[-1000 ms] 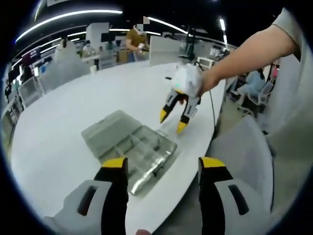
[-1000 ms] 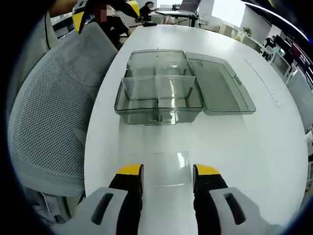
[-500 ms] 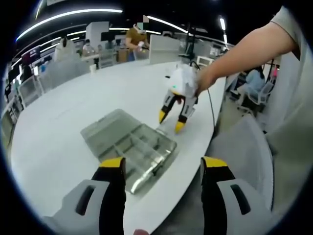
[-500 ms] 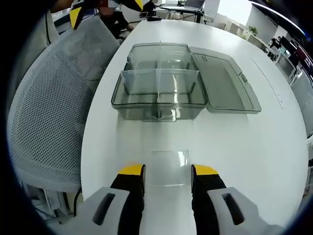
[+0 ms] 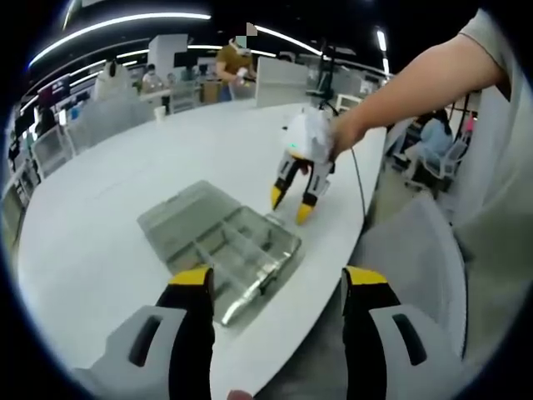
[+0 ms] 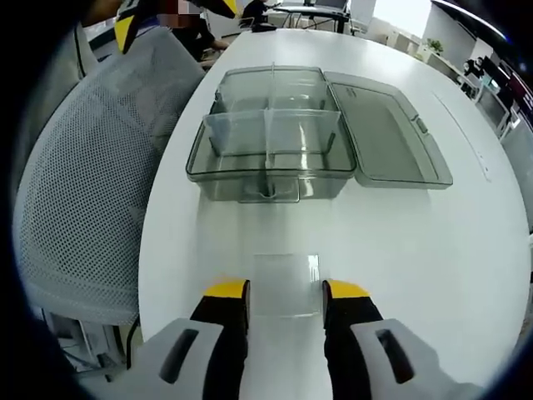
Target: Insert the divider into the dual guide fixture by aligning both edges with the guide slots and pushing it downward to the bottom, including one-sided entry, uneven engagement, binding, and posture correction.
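The clear, flat rectangular plastic divider (image 6: 286,284) lies on the white table (image 6: 433,250), its near edge between the yellow-tipped jaws of the right tool (image 6: 286,293); whether the jaws grip it or merely flank it cannot be told. Beyond it on the table stands the smoky transparent plastic compartment box (image 6: 271,146), with its hinged lid (image 6: 387,137) laid open to the right. The left tool (image 5: 278,282) hangs released, jaws spread wide, over the near table edge beside a grey mesh chair (image 6: 83,200). Risk: the thin, flat sheet could slip or skew on pickup, so one edge enters its slot first and binds.
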The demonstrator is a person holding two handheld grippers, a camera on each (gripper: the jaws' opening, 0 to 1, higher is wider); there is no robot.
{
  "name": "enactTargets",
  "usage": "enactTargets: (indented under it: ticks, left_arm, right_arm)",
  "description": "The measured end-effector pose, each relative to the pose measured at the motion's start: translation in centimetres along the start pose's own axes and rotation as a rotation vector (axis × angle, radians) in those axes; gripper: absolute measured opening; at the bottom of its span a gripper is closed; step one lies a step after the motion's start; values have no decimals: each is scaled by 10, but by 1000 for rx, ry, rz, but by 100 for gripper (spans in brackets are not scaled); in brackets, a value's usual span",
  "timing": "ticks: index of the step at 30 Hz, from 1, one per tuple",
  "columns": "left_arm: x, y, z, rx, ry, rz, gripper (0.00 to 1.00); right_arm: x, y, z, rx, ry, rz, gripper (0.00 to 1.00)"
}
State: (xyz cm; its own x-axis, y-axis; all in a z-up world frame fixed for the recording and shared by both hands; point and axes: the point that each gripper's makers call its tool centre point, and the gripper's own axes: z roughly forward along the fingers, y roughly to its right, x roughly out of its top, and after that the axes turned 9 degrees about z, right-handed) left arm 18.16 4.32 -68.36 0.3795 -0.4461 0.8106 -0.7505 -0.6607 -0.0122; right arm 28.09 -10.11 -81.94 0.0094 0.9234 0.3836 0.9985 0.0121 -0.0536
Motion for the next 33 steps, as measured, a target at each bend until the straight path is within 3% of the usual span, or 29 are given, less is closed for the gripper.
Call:
enactTargets:
  ticks: [33]
  left_arm:
    - [-2,1,-4,9,-3,4,60]
  right_arm:
    - [4,-4,-5,-15,0,23,27]
